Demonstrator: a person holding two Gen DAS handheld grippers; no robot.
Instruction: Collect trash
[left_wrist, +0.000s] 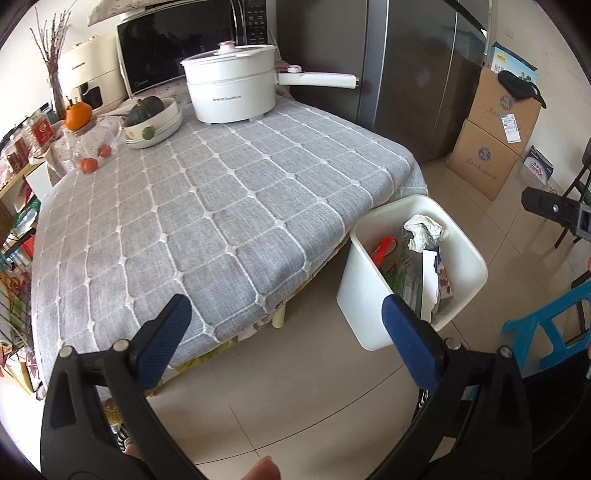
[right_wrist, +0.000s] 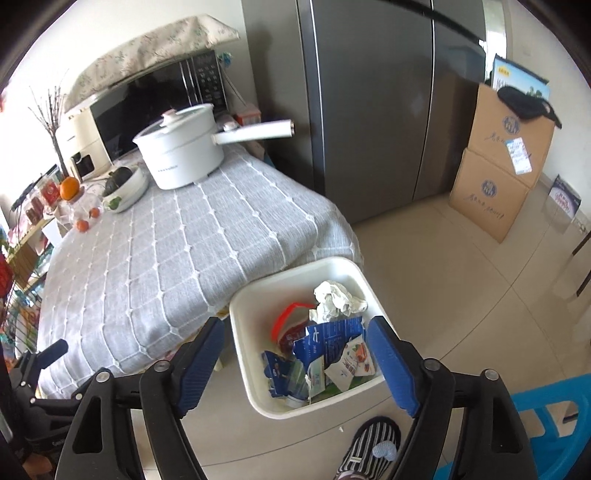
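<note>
A white trash bin (right_wrist: 258, 306) stands on the floor at the table's corner, also seen in the left wrist view as the bin (left_wrist: 358, 291). Inside lie a crumpled white paper (right_wrist: 338, 297), blue cartons (right_wrist: 325, 341), a red wrapper (right_wrist: 286, 319) and other packaging. My right gripper (right_wrist: 295, 365) hangs open above the bin, nothing between its blue pads. My left gripper (left_wrist: 286, 332) is open wide over the table's corner and the floor, empty too. The grey checked tablecloth (left_wrist: 207, 206) bears no loose trash in its middle.
At the table's far end stand a white electric pot (left_wrist: 231, 88), a bowl with a squash (left_wrist: 151, 118), oranges (left_wrist: 78, 114) and a microwave (left_wrist: 177, 40). A steel fridge (right_wrist: 369, 103), stacked cardboard boxes (right_wrist: 495, 177) and a blue plastic stool (left_wrist: 546, 332) surround the tiled floor. A striped slipper (right_wrist: 373, 443) is below.
</note>
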